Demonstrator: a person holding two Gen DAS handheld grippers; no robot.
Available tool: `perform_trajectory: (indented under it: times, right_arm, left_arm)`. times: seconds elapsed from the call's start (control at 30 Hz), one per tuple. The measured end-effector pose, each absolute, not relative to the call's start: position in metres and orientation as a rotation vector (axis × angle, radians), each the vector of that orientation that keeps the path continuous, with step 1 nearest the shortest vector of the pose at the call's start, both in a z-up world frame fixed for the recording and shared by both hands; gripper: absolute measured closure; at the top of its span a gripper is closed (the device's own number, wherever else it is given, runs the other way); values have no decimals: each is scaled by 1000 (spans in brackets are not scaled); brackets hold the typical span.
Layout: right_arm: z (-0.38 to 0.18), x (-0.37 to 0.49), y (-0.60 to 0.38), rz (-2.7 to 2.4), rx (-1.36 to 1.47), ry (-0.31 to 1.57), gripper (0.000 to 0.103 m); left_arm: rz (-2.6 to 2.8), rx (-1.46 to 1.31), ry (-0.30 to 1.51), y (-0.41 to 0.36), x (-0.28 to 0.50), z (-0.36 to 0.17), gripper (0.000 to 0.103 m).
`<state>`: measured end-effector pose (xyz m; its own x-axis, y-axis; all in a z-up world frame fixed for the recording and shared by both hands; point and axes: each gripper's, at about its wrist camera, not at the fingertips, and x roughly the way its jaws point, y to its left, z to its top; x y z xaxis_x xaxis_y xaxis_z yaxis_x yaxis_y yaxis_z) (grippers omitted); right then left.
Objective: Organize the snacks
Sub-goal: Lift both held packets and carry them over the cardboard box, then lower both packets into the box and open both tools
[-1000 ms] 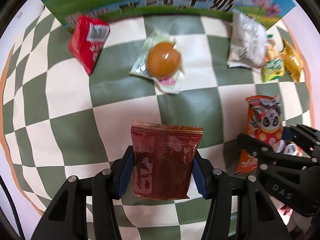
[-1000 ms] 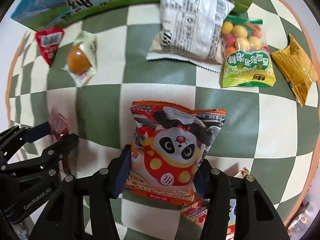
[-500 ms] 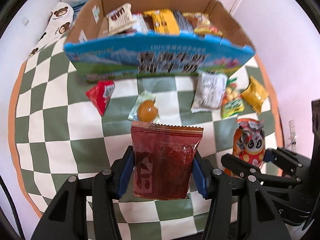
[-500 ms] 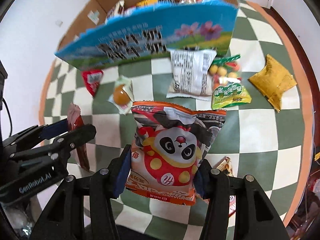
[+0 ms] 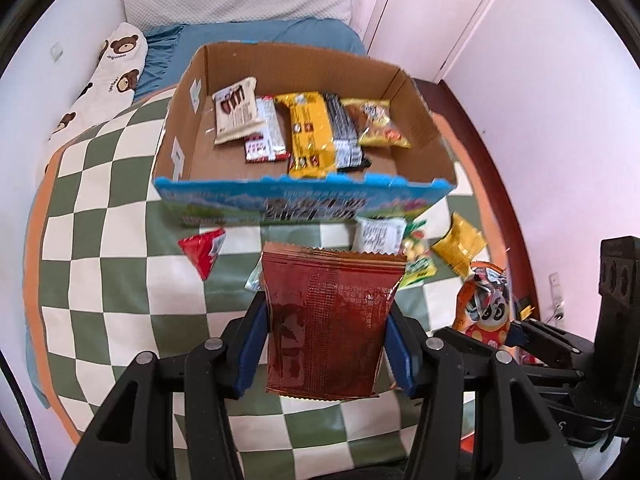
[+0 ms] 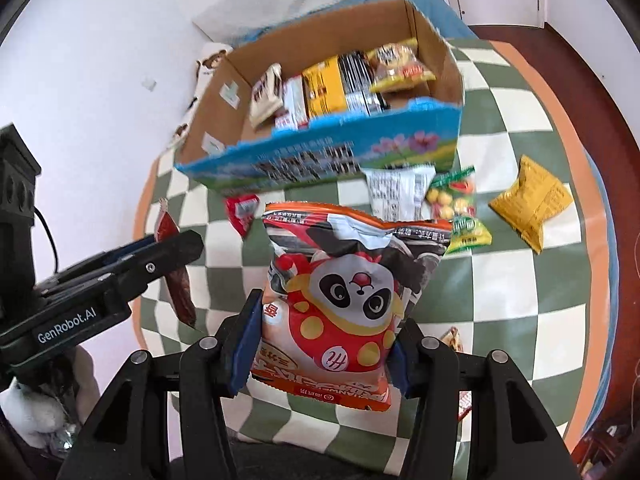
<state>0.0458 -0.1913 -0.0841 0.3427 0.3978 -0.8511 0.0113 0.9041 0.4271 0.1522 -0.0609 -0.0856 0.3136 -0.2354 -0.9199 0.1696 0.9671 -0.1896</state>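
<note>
1. The cardboard box (image 5: pixel 304 200) sits at the far side of the checkered cloth (image 5: pixel 112 240), already holding snacks.
2. My right hand-held gripper (image 6: pixel 320 344) clamps the panda bag (image 6: pixel 340 300).
3. My left hand-held gripper (image 5: pixel 326 340) clamps the dark red packet (image 5: pixel 328 320), both raised near the box.

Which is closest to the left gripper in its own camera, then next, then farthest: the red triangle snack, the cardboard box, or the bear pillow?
From the left gripper:
1. Red triangle snack, on the checkered cloth, up and left.
2. Cardboard box, behind it, centre.
3. Bear pillow, far left, beyond the box.
</note>
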Motion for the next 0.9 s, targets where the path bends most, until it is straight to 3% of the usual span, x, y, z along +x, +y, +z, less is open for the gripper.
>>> perform_trajectory:
  times: [0.5,0.9]
  right_arm:
    - [-27,193,-201,216,276,1099,47]
    - [-107,290,-208,137,212,1334,46]
  left_arm:
    - [-223,-62,1228,-46,291,-73,52]
    - [-101,-27,1463,-22,381,-159,50]
